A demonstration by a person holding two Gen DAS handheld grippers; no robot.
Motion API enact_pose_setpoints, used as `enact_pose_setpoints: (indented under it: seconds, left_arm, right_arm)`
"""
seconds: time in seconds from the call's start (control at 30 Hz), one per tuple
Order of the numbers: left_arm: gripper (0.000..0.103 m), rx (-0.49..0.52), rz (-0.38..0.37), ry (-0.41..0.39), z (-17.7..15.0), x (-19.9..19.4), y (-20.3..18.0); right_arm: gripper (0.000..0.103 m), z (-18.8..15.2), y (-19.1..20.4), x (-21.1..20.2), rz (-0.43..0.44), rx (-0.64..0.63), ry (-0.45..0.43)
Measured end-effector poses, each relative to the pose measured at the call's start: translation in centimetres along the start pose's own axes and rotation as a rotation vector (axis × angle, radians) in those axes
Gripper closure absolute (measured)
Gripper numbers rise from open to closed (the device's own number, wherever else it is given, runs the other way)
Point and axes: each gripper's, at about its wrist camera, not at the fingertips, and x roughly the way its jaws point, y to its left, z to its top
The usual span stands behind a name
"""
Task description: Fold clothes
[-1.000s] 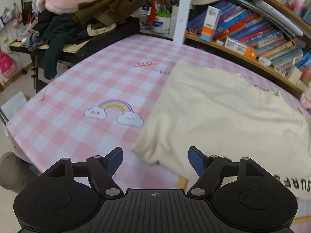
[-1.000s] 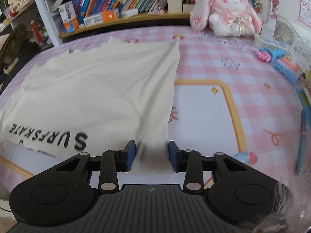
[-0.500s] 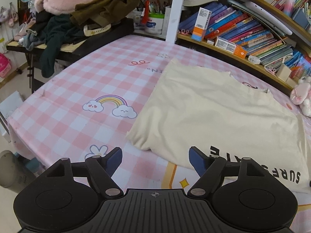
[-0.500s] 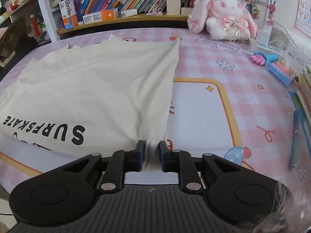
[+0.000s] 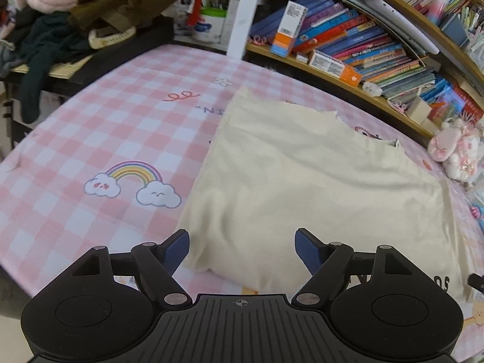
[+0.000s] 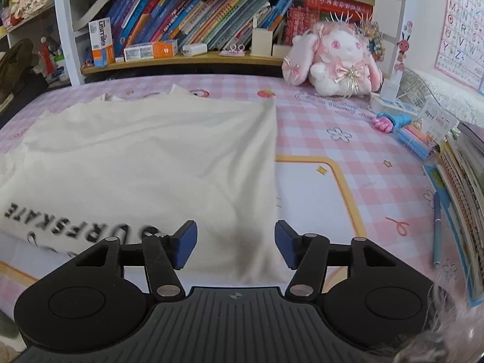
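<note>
A cream T-shirt (image 5: pixel 302 181) with black lettering lies spread on the pink checked table cover (image 5: pixel 106 127); the same T-shirt (image 6: pixel 145 163) fills the left half of the right wrist view. My left gripper (image 5: pixel 242 249) stands open above the shirt's near left corner, with the cloth lying under the gap between its fingers. My right gripper (image 6: pixel 236 246) is opening; the shirt's near right corner lies flat under the gap, and neither blue pad presses on it.
A dark side table with a pile of clothes (image 5: pixel 75 18) stands at the far left. Bookshelves (image 6: pixel 196 30) line the back. A pink plush rabbit (image 6: pixel 332 60), a blue toy (image 6: pixel 393 121), pens (image 6: pixel 437 227) and stacked notebooks (image 6: pixel 466 196) sit on the right.
My right gripper had the shirt's corner pinched between its pads; the jaws have now parted and the cloth lies flat on the table. The left gripper stays open and has shifted toward the shirt.
</note>
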Motion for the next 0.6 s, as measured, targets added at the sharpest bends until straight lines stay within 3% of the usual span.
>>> enact_pose_setpoints:
  seconds: [0.13, 0.33, 0.6]
  left_arm:
    - [0.024, 0.035, -0.050, 0.044, 0.9, 1.1, 0.9]
    - [0.021, 0.159, -0.105, 0.067, 3.0, 1.7, 2.6]
    - [0.021, 0.103, -0.191, 0.139, 5.4, 2.5, 6.5]
  right_arm:
    - [0.037, 0.7, 3.8, 0.0, -0.002, 0.018, 0.000]
    - [0.034, 1.4, 10.2, 0.3, 0.012, -0.029, 0.009]
    - [0.034, 2.1, 18.2, 0.4, 0.069, -0.122, 0.020]
